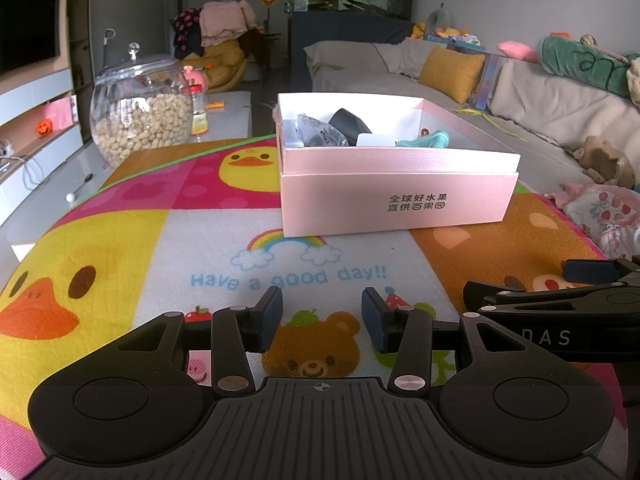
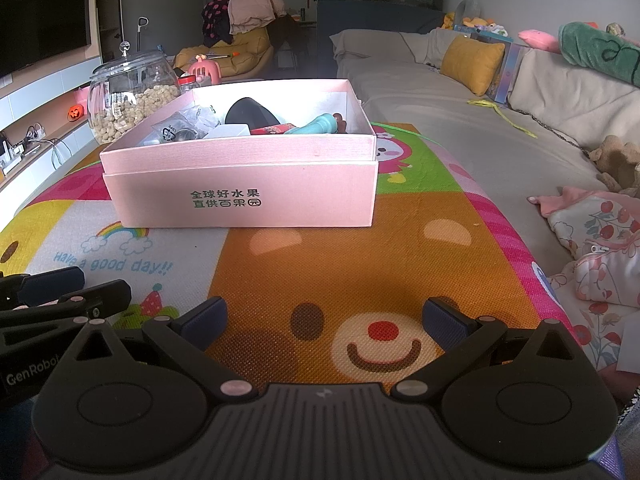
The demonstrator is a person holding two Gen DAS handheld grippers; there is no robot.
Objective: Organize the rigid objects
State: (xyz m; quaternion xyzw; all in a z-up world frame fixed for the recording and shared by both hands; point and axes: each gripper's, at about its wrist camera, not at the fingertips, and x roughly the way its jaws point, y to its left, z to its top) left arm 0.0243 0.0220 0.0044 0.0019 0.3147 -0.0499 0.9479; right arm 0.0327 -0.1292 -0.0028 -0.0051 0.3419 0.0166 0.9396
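Observation:
A pink cardboard box (image 1: 396, 204) (image 2: 248, 196) stands open on a colourful cartoon mat (image 1: 168, 240) (image 2: 360, 248). Inside it lie a black rounded object (image 1: 350, 122) (image 2: 250, 114), a teal handle-shaped item (image 1: 424, 140) (image 2: 320, 124), a clear plastic bag (image 1: 320, 130) (image 2: 188, 124) and a white block (image 1: 376, 140). My left gripper (image 1: 322, 316) is open and empty, low over the mat in front of the box. My right gripper (image 2: 324, 320) is open wider and empty, beside the left one, and shows in the left wrist view (image 1: 536, 280).
A glass jar of nuts (image 1: 140, 116) (image 2: 128, 96) stands behind the box to the left, with a small red-capped bottle (image 1: 198, 112) beside it. A beige sofa (image 1: 520, 96) (image 2: 500, 92) with cushions and plush toys runs along the right. A TV unit is at left.

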